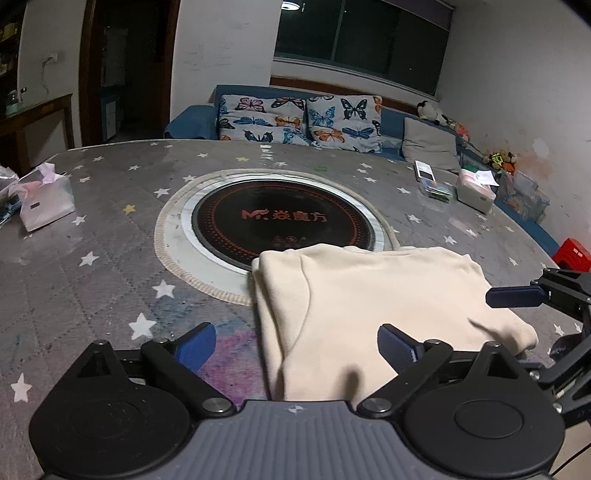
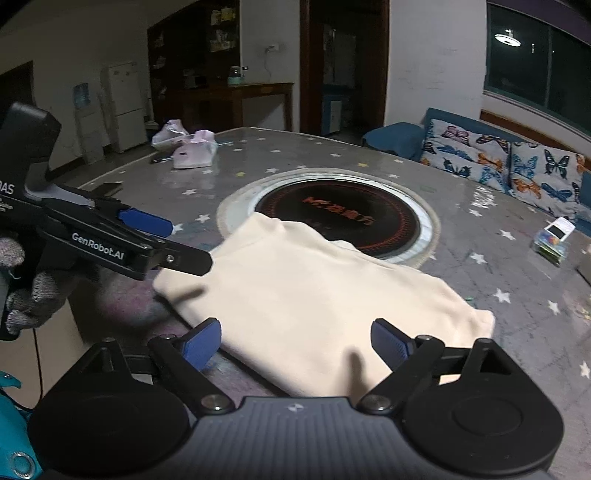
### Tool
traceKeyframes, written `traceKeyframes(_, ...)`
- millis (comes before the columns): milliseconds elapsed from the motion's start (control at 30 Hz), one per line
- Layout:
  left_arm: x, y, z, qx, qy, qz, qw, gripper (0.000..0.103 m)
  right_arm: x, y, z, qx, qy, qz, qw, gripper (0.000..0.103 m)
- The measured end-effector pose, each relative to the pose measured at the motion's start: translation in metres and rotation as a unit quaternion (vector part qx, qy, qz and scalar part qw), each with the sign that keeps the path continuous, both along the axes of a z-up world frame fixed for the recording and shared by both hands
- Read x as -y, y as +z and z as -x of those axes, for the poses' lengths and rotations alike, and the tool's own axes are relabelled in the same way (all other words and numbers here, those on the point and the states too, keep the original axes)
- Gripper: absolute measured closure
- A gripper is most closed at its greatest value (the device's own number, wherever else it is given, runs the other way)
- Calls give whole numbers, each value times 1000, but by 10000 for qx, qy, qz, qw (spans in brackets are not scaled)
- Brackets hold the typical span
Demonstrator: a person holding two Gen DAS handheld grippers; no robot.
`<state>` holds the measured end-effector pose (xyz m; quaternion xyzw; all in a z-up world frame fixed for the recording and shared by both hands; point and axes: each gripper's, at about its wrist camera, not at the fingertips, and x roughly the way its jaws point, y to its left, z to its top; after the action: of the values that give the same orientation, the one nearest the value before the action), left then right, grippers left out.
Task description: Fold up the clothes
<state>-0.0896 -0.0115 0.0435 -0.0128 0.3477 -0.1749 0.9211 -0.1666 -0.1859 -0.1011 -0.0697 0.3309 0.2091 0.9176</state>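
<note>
Cream garment, folded into a neat rectangle, lies on the star-patterned tabletop, its far edge overlapping a round black cooktop. A pink tissue pack sits far left. Both the left hand-held gripper and the right hand-held gripper hover spread wide and empty, just above the garment's near edge.

Dim room, night outside the window.
One ceiling lamp reflected in the glass; soft shadows, fisheye bending and dark corners.
</note>
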Motion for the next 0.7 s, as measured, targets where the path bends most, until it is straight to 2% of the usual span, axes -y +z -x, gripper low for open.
traceKeyframes(233, -4, -1, -2, -67, 135, 0, 9999, 0, -22, 0, -2, 40, 377, 241, 9990, 13)
traceKeyframes(533, -21, 0, -10, -87, 584, 2, 9983, 0, -60, -1, -2, 118, 1042, 767, 9915, 26)
traceKeyframes(633, -33, 4, -16, -58, 792, 118, 9968, 3, -72, -2, -2, 141, 1249, 901, 9880, 33)
traceKeyframes(700, -40, 5, -19, -75, 904, 206, 9957, 9, -80, -4, -2, 170, 1388, 990, 9852, 33)
